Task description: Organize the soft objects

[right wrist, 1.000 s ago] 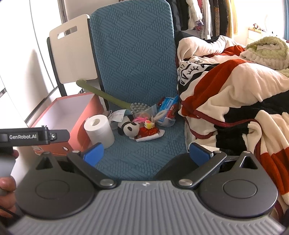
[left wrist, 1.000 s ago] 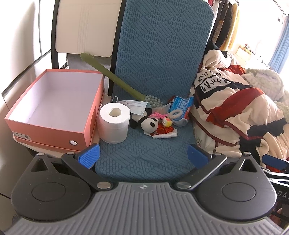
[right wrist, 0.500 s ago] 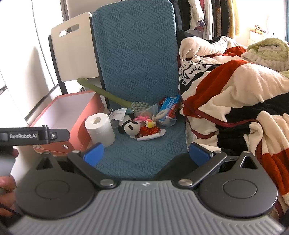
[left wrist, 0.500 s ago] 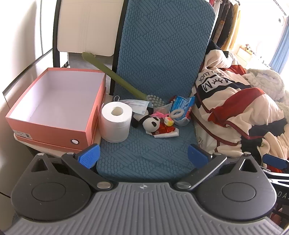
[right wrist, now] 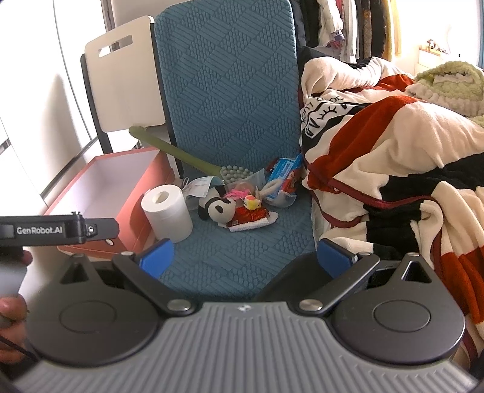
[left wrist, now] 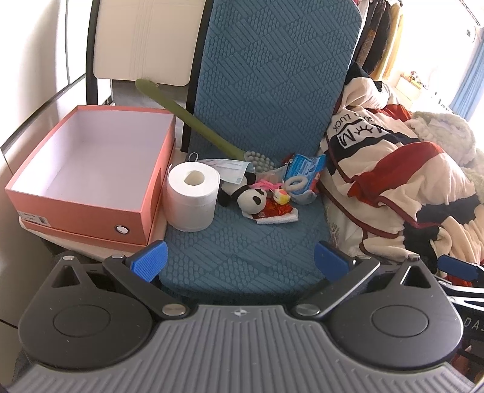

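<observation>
On the blue quilted seat (left wrist: 242, 241) lie a white toilet roll (left wrist: 192, 199), a panda plush (left wrist: 251, 198), a small red and yellow toy (left wrist: 279, 201), a face mask (left wrist: 227, 167), a blue packet (left wrist: 305, 169) and a green-handled massager (left wrist: 196, 124). An open, hollow orange box (left wrist: 87, 169) stands left of the seat. My left gripper (left wrist: 240, 261) is open, short of the seat's front edge. The same pile shows in the right wrist view: the roll (right wrist: 168, 211) and panda (right wrist: 219, 208). My right gripper (right wrist: 245, 257) is open with nothing between its fingers.
A rumpled red, cream and black blanket (left wrist: 393, 181) fills the right side, up against the seat. A white chair back (right wrist: 121, 81) stands behind the box. Clothes (right wrist: 341, 27) hang at the back. A hand (right wrist: 12, 305) holds the left gripper's body (right wrist: 57, 231) at the left.
Both cameras have crept slightly forward and to the left, so the pile sits a little further right in the right wrist view. Nothing on the seat has moved; both grippers stay open.
</observation>
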Tool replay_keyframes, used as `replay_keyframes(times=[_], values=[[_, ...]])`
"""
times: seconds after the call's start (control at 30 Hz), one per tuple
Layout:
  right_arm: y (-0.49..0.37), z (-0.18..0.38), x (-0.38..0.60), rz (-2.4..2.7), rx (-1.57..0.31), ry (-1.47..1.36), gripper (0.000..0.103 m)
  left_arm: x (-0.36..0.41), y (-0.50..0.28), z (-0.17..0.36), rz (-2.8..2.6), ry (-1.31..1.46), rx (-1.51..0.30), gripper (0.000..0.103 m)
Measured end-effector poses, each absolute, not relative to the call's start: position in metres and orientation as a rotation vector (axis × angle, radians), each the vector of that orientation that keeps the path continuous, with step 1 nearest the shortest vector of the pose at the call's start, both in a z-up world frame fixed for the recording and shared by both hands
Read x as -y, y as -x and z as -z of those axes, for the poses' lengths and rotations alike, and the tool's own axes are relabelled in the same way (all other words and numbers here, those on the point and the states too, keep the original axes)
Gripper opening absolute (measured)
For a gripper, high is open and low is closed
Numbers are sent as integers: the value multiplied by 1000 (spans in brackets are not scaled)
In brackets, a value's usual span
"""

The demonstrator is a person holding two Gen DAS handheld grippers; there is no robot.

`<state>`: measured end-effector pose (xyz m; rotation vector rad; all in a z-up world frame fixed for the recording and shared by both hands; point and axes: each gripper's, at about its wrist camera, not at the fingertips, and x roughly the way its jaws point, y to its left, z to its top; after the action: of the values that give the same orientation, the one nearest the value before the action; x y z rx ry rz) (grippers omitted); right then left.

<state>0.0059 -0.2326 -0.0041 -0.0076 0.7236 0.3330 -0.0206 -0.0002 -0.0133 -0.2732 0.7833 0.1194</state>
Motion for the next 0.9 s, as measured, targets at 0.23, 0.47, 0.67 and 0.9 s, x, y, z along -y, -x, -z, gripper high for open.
replay_keyframes(times=[0.23, 0.47, 0.67, 0.9], values=[[-8, 8, 230, -335, -736, 8, 103, -3, 20, 21, -107, 297, -794, 103], [-21, 18, 231, -331, -746, -7, 103, -2, 9, 29, -91, 292, -792, 103], [-45, 35, 231, -316, -760, -51, 103, -7, -14, 47, -98, 290, -819, 103], [-79, 58, 226, -320, -768, -95, 103, -17, -42, 74, -94, 306, -852, 103]])
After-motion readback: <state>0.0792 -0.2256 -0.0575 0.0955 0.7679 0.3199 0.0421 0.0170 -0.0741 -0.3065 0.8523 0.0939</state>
